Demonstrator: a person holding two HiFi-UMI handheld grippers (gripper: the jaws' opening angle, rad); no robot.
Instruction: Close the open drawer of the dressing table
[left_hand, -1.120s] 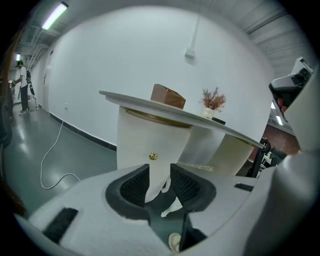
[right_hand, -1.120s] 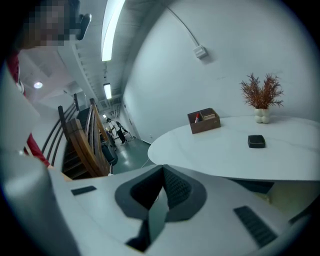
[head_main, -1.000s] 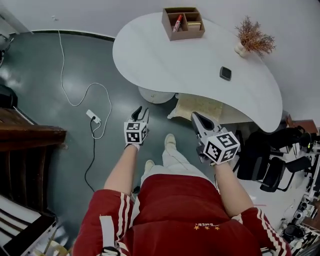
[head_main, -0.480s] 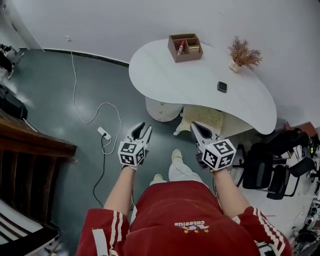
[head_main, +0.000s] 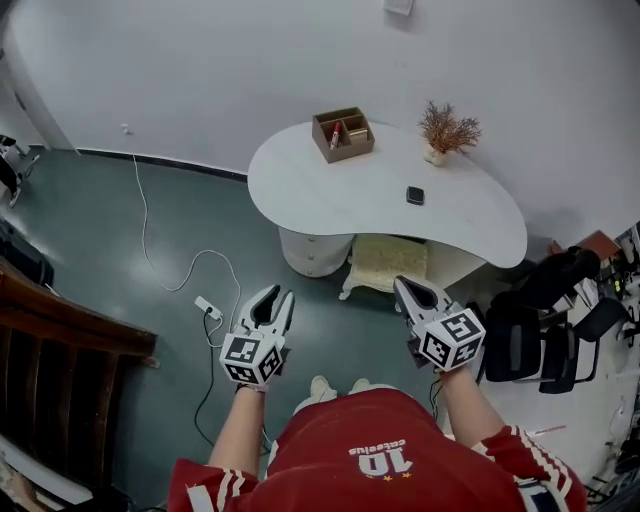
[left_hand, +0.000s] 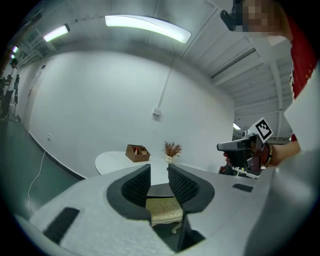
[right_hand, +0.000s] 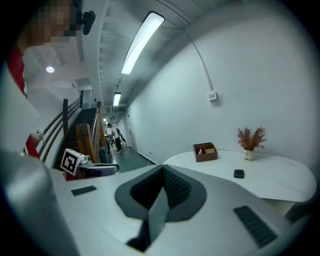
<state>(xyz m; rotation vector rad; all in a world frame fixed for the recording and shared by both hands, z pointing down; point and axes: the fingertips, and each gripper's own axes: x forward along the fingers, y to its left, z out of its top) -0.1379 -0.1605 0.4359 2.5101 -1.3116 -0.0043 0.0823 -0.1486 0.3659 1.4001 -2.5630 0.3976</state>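
Observation:
The white kidney-shaped dressing table (head_main: 340, 190) stands against the wall, ahead of both grippers and out of their reach. On it are a brown organiser box (head_main: 340, 135), a dried plant in a vase (head_main: 446, 130) and a small dark object (head_main: 415, 195). Its round pedestal (head_main: 312, 252) shows below; I cannot make out an open drawer from here. My left gripper (head_main: 278, 294) (left_hand: 159, 174) hangs in the air pointing at the table; its jaws have just been closing and a gap remains with nothing in it. My right gripper (head_main: 402, 285) (right_hand: 162, 169) is shut and empty.
A beige-cushioned stool (head_main: 388, 262) sits under the table. A power strip with a white cable (head_main: 208, 307) lies on the green floor at left. Dark wooden furniture (head_main: 70, 330) is at far left, black office chairs (head_main: 540, 340) at right.
Both grippers have risen and now point more level. The table looks smaller and farther in the head view. The left jaws stand a little narrower.

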